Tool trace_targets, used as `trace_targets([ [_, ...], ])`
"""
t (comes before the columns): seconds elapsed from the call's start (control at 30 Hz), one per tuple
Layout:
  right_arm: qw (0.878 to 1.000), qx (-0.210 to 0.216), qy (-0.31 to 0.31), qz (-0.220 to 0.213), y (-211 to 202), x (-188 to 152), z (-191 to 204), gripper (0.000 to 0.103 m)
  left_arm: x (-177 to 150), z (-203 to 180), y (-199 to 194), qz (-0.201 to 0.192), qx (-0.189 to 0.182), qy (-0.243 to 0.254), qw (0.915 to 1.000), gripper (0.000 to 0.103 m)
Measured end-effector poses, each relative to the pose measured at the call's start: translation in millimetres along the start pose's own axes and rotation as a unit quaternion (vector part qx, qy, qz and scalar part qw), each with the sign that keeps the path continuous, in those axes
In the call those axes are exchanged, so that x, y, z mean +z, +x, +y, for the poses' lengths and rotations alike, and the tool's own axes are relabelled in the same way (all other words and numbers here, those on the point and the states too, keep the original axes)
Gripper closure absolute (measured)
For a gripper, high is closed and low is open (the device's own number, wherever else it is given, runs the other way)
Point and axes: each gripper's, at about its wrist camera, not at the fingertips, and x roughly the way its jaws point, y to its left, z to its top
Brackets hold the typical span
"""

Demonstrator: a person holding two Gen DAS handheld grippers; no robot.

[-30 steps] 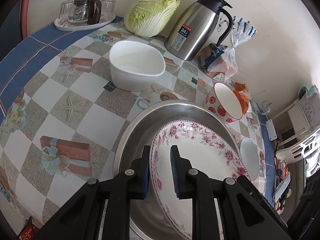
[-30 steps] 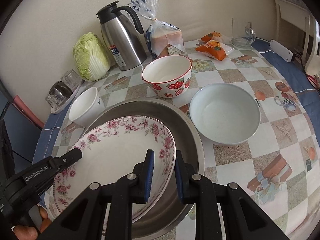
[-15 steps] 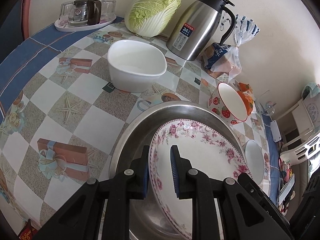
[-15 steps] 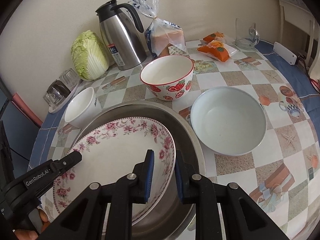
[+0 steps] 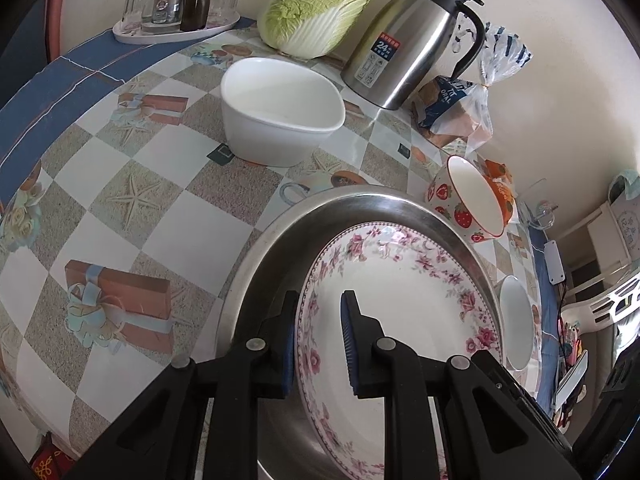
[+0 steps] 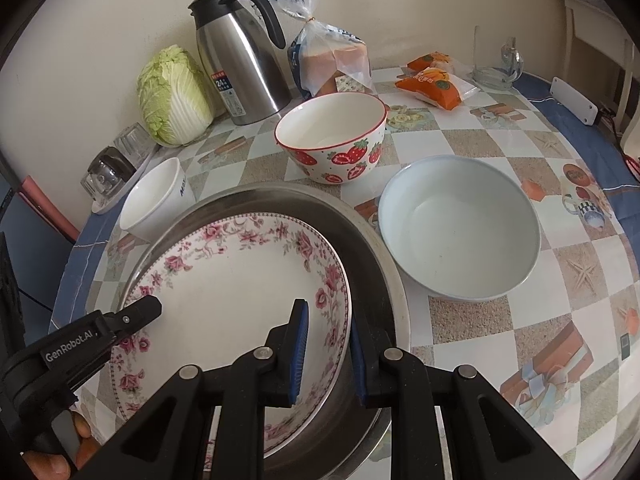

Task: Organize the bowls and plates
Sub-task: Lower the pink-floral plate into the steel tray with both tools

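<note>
A white plate with a pink flower rim (image 5: 400,320) (image 6: 240,292) sits inside a large steel basin (image 5: 320,208) (image 6: 384,264). My left gripper (image 5: 318,338) is shut on the plate's left rim, one finger inside, one outside; it also shows in the right wrist view (image 6: 132,316). My right gripper (image 6: 328,350) is shut on the plate's right rim the same way. A strawberry bowl (image 6: 332,136) (image 5: 472,204), a pale blue bowl (image 6: 460,228) (image 5: 516,328) and a white bowl (image 5: 280,112) (image 6: 156,200) stand around the basin.
At the back stand a steel thermos (image 6: 240,60) (image 5: 408,40), a cabbage (image 6: 172,96) (image 5: 316,4), a bread bag (image 6: 332,56), orange snack packs (image 6: 436,80), a glass mug (image 6: 492,60) and a tray of glasses (image 5: 176,12). The table edge runs at the right.
Both grippers have stayed shut on the plate's rim. The plate and both views have shifted slightly towards me; the table things sit a little farther off.
</note>
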Motion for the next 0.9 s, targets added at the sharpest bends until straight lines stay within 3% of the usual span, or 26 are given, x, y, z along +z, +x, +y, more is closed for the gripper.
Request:
trace_targets([
  [0.9,1.0,-0.011,-0.01,0.021,5.8,-3.7,-0.2,0.081,-5.9,-1.8,3.8,0.045,0.036,0.007,0.9983,0.081],
])
